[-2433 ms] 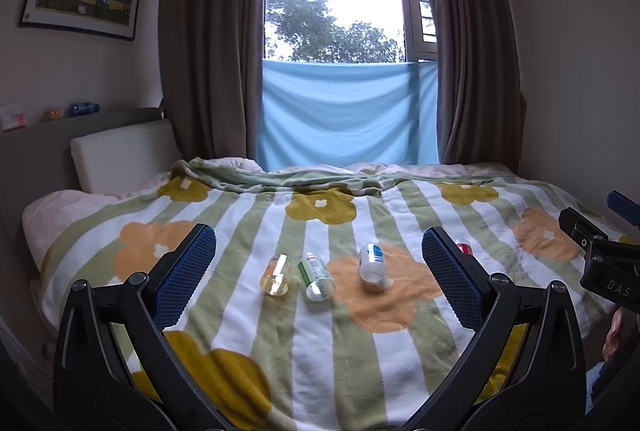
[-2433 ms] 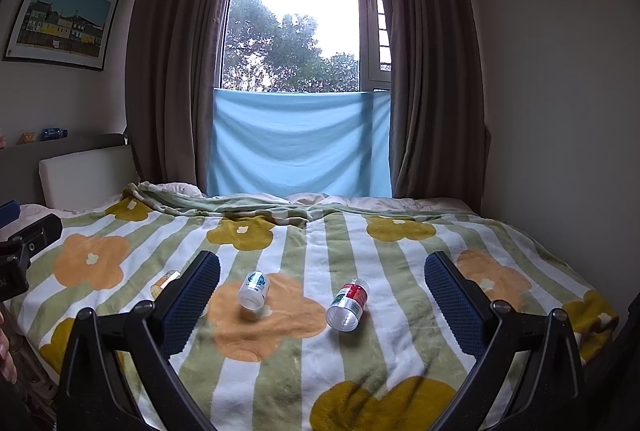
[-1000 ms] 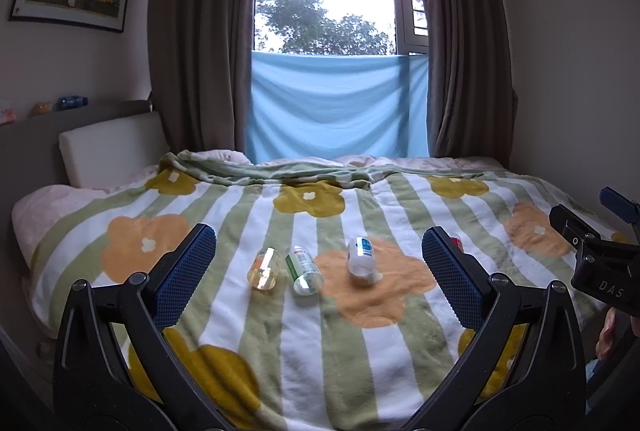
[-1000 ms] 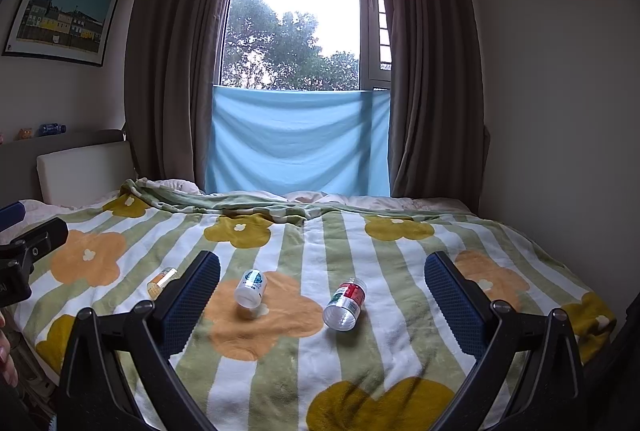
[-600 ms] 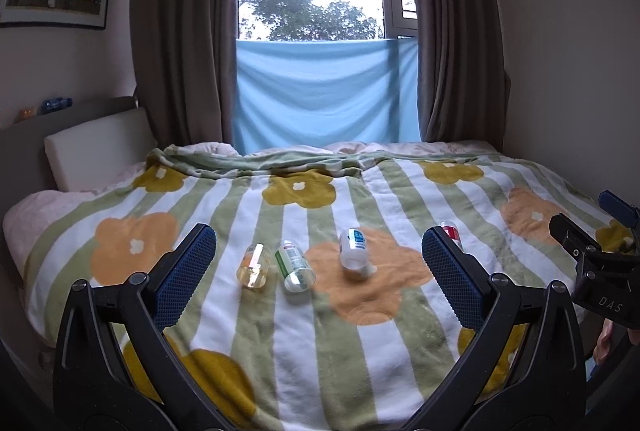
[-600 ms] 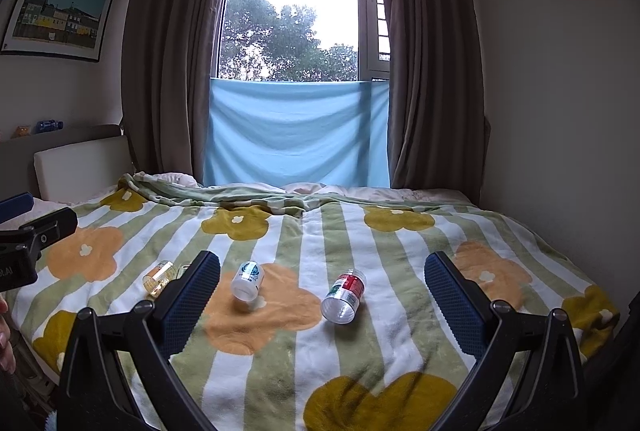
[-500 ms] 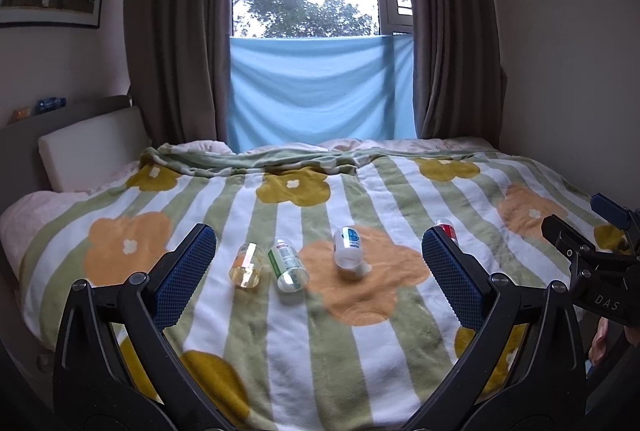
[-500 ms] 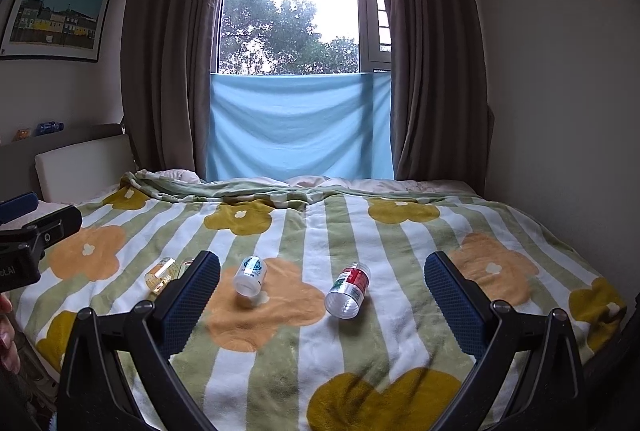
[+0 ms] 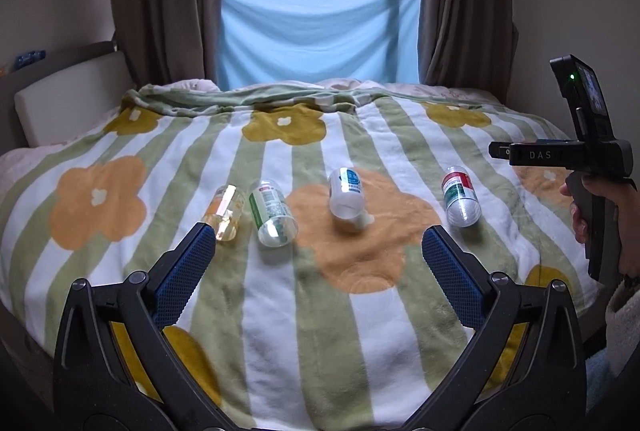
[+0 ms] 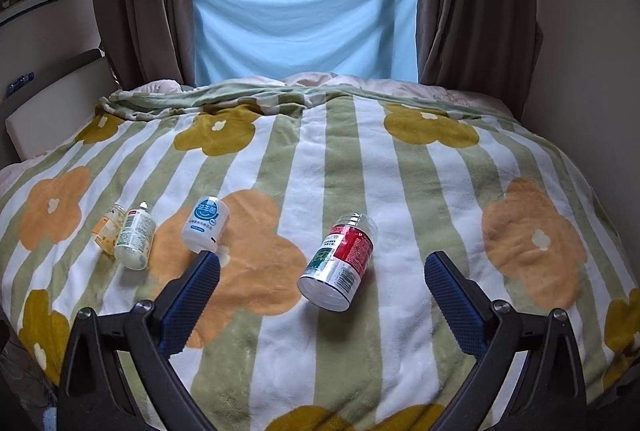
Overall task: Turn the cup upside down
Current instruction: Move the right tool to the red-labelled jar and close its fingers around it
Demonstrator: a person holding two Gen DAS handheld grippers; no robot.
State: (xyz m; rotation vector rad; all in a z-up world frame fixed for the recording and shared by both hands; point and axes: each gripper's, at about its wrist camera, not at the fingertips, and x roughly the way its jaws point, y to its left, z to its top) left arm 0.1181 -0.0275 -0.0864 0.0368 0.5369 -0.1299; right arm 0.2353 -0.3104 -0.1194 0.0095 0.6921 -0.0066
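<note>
Both hand-held grippers have come in closer over the bed (image 9: 120, 159); four cups lie on their sides on the blanket. My left hand-held gripper (image 9: 316, 255) is wide and empty, facing the blue-label cup (image 9: 347, 197). My right hand-held gripper (image 10: 322, 277) is wide too, framing the red-and-green cup (image 10: 340, 265). Only the left view catches my right hand (image 9: 600, 215) on its handle.

Four cups (image 9: 347, 198) on one blanket (image 9: 280, 311); two grippers (image 9: 318, 263).
</note>
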